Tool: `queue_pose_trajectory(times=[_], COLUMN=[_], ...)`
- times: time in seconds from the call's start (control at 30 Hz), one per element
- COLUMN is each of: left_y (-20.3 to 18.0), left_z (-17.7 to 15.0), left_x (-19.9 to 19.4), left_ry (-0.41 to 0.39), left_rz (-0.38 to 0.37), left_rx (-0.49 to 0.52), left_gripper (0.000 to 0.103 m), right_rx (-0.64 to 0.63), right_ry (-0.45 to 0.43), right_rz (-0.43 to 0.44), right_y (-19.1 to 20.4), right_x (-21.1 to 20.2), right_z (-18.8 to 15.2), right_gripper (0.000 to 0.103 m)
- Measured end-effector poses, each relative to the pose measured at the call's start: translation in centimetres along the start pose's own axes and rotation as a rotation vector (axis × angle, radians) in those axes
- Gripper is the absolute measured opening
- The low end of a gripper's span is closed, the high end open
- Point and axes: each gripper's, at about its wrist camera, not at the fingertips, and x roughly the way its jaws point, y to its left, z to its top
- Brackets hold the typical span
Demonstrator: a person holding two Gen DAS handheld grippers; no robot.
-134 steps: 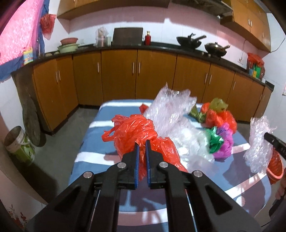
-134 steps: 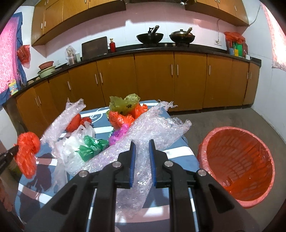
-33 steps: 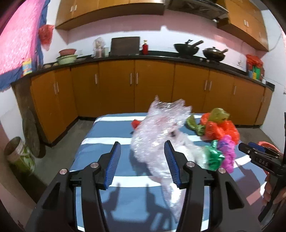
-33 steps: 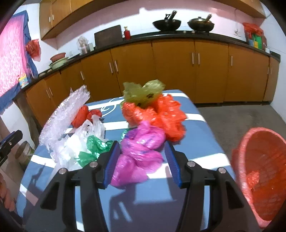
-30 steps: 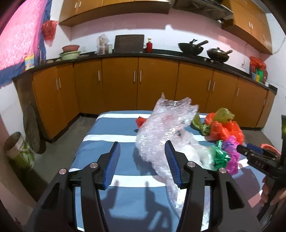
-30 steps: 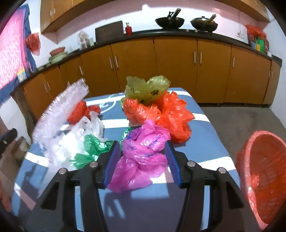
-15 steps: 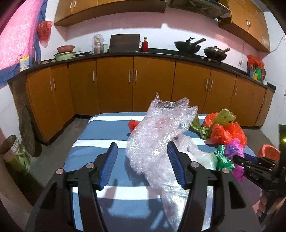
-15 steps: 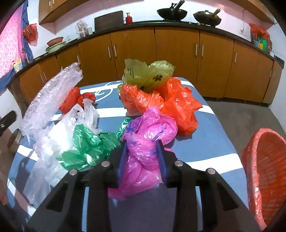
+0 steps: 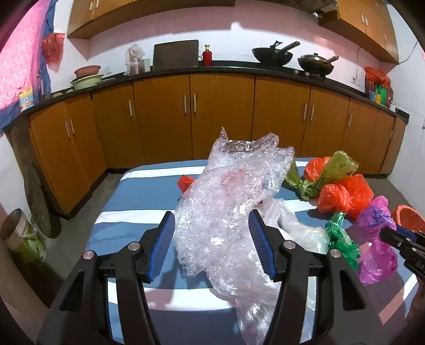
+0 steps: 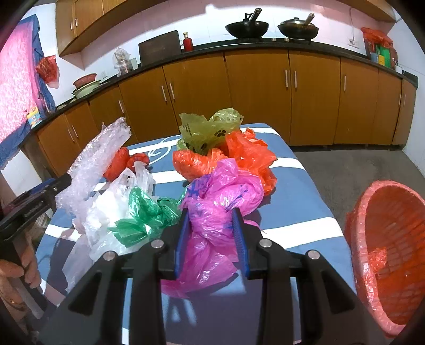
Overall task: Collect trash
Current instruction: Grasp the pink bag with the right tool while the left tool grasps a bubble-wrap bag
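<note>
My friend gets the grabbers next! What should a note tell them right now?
Right gripper: has just closed on the pink bag.
Left gripper: open around the bubble wrap, not pinching.
On the striped table: green bag, white bag, orange bags, olive bag.
Done: the red basket holds some orange plastic.
Left: put everything else in the basket.

Kitchen. Long run of orange-brown base cabinets (image 9: 220,116) with slim metal handles, under a black countertop (image 9: 233,70). Matching wall cabinets (image 9: 148,10) above, pale pink wall (image 9: 239,39) between. Two dark woks (image 10: 247,27) on the hob; red bottle (image 9: 207,57), stacked bowls (image 9: 86,77) farther left. Grey floor (image 10: 353,164). Pink patterned cloth (image 9: 18,61) hangs far left, brightly lit
</note>
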Motion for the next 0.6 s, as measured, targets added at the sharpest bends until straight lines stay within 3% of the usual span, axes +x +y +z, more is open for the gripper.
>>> queue_pose_trajectory(times=[0.03,0.1,0.17,0.23,0.6], left_y=[-0.1,-0.2,-0.1,0.2,0.5], left_z=[0.0,0.0,-0.2,-0.5,0.4], left_x=[0.3,0.9,1.5,1.5,-3.1], left_ry=[0.013,0.039,0.070,0.077,-0.001], left_rz=[-0.007,-0.026,-0.041,-0.051,-0.082], left_rx=[0.002,0.002,0.000,-0.010,-0.011], left_gripper=[0.057,0.042,0.017,0.009,0.006], right_rx=[0.003,0.006,0.007,0.008,0.010], right_ry=[0.000,-0.002,-0.003,-0.005,-0.053], right_rz=[-0.001,-0.002,-0.004,-0.002,-0.002], right_y=[-0.1,-0.2,-0.3,-0.4,-0.8], right_x=[-0.1,-0.2,-0.4,-0.6,-3.0], right_z=[0.0,-0.1,-0.1,-0.2,0.3], right_gripper=[0.032,0.032,0.032,0.032,0.032])
